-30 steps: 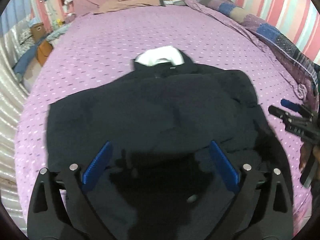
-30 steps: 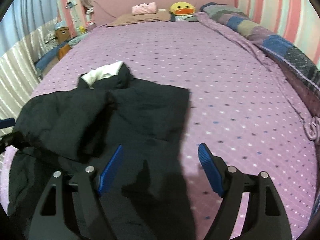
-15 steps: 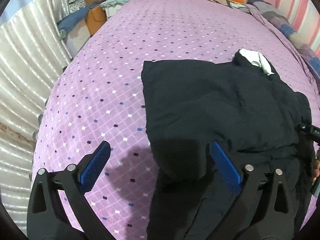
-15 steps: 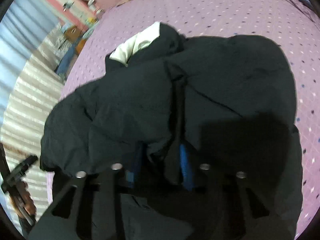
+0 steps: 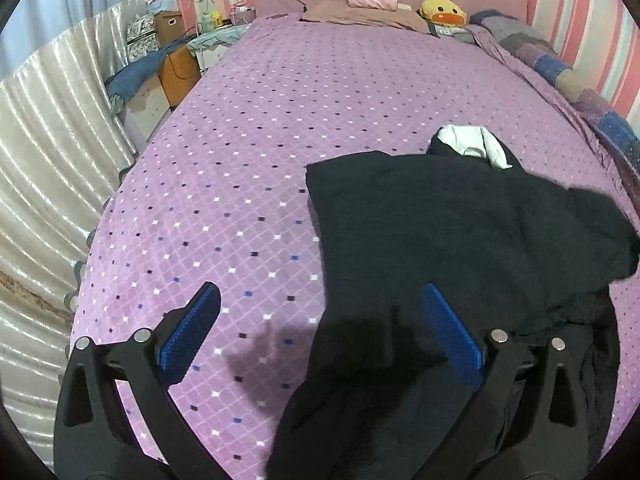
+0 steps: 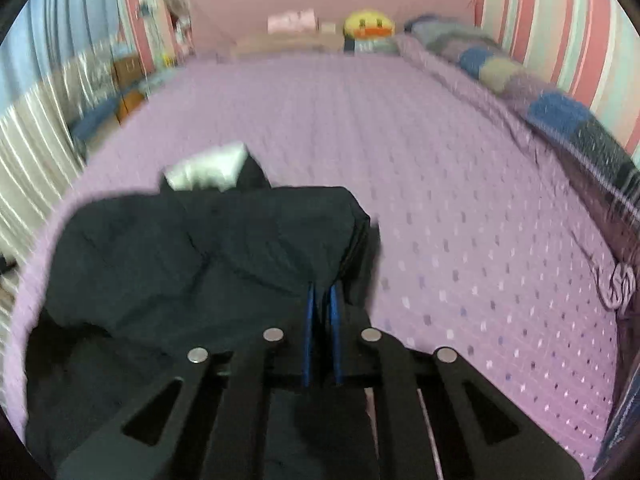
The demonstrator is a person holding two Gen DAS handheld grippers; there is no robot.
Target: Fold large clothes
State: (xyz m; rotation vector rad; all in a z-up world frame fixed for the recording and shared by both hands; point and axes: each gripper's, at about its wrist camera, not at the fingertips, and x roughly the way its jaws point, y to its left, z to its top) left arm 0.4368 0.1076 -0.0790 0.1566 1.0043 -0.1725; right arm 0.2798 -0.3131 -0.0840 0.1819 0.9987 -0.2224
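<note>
Dark jacket (image 5: 460,220) lies bunched on the purple bed (image 5: 280,120); right claw (image 6: 321,312) is clamped on its edge, left claw (image 5: 320,328) gapes wide just above it.

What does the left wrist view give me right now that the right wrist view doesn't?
Only the left wrist view shows the open left gripper hanging over the black jacket's left edge, holding nothing. Only the right wrist view shows the right gripper shut on a jacket fold. Both share the purple dotted bedspread, the jacket's white collar lining, and the yellow duck plush toy by the headboard.
</note>
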